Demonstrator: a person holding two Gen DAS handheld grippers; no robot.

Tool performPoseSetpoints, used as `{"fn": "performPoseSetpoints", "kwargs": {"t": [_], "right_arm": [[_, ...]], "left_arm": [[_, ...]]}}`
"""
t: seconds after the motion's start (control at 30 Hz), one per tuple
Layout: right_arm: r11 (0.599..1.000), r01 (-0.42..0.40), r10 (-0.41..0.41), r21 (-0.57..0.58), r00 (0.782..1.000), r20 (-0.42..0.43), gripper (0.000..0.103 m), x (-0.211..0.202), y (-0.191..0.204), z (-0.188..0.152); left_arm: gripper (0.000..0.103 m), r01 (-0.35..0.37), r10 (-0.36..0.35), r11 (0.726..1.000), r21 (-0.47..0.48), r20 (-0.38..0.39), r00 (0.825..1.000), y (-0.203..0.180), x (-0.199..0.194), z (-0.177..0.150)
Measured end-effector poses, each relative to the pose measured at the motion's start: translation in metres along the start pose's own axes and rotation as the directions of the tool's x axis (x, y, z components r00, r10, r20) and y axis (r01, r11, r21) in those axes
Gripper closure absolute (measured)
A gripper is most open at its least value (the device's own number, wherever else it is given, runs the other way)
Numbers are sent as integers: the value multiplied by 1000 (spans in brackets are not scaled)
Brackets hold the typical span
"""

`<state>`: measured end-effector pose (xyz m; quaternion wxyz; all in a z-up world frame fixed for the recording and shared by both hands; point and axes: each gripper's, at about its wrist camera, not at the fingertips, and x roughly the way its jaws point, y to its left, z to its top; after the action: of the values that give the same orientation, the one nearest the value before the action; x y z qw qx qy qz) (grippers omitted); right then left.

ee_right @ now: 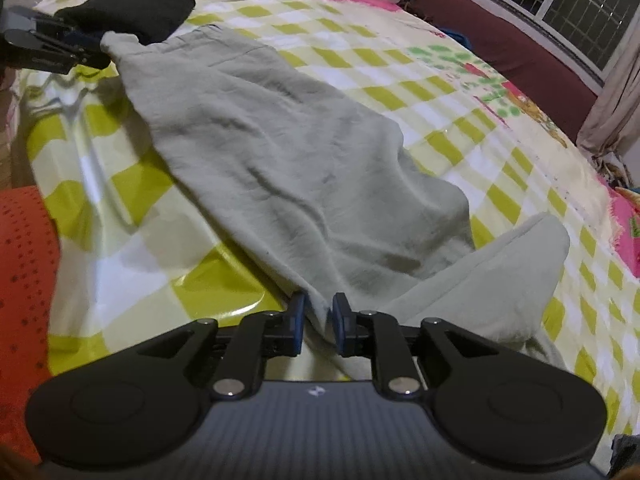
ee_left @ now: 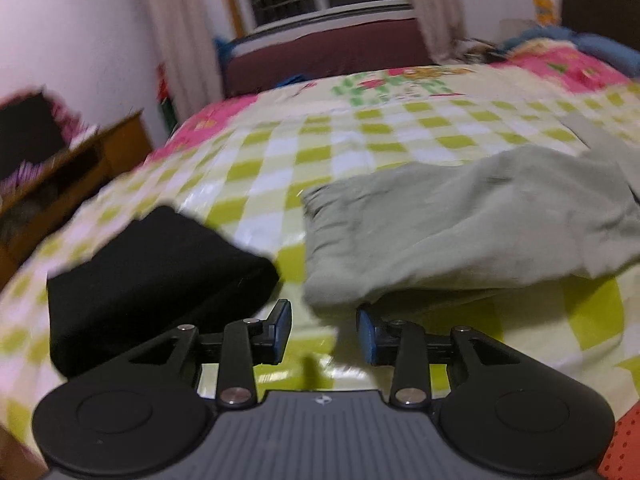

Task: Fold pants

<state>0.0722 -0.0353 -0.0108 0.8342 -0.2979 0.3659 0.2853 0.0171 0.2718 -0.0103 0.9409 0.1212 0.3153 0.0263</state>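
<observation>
Pale grey-green pants (ee_right: 280, 160) lie spread on the checked bed sheet (ee_right: 100, 272), folded along their length, with one leg end (ee_right: 500, 280) turned back at the right. My right gripper (ee_right: 319, 320) sits at the near edge of the pants; a ridge of cloth runs between its blue pads, which stand slightly apart from it. In the left wrist view the pants (ee_left: 460, 232) lie ahead and to the right. My left gripper (ee_left: 323, 320) is open just short of their near corner, nothing between the fingers. It also shows at the far corner (ee_right: 86, 46).
A folded black garment (ee_left: 152, 272) lies on the bed left of the pants, close to the left gripper, and shows again (ee_right: 132, 10). An orange dotted cloth (ee_right: 24, 280) lies off the bed's near edge. A wooden desk (ee_left: 80, 168) stands at left, a maroon bed end (ee_left: 328, 56) beyond.
</observation>
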Motion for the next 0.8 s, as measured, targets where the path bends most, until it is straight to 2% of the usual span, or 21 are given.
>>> {"fn": "performPoseSetpoints", "kwargs": {"t": [0.13, 0.2, 0.27, 0.3, 0.33, 0.4, 0.5, 0.6, 0.67, 0.7, 0.73, 0.8], "right_arm": [[996, -12, 18, -86, 998, 68, 66, -3, 14, 10], [992, -18, 27, -126, 997, 76, 66, 2, 22, 13], [989, 0, 9, -146, 998, 63, 72, 10, 24, 17], [990, -8, 15, -141, 998, 53, 81, 13, 22, 20], [993, -24, 29, -119, 999, 37, 103, 15, 18, 24], [998, -51, 53, -41, 998, 31, 103, 12, 2, 36], [998, -34, 29, 50, 995, 100, 103, -9, -26, 61], [992, 24, -53, 123, 970, 235, 103, -46, -47, 81], [993, 66, -93, 100, 949, 302, 103, -61, -43, 81], [994, 75, -96, 80, 949, 301, 103, -59, -37, 76], [997, 65, -76, 52, 961, 267, 103, -48, -26, 68], [1000, -7, 2, 31, 990, 142, 103, -11, -3, 46]], "left_arm": [[52, -60, 56, 981, 186, 26, 998, -16, -3, 5], [52, -64, 59, 971, 230, 29, 998, -19, -1, 8], [53, -88, 83, 955, 284, 31, 996, -23, 6, 11], [60, -97, 94, 946, 309, 26, 995, -25, 11, 15], [64, -89, 87, 945, 315, 21, 996, -25, 14, 20], [69, -77, 71, 945, 319, 30, 997, -21, 19, 34], [71, -123, 92, 939, 320, 111, 990, -11, 17, 65], [72, -177, 122, 945, 275, 205, 971, 1, 6, 87], [72, -192, 130, 946, 262, 237, 963, 3, 1, 82], [72, -181, 125, 950, 253, 222, 967, 3, 4, 74], [72, -166, 122, 953, 252, 183, 975, 1, 11, 63], [72, -147, 126, 948, 281, 92, 988, -6, 31, 34]]}}
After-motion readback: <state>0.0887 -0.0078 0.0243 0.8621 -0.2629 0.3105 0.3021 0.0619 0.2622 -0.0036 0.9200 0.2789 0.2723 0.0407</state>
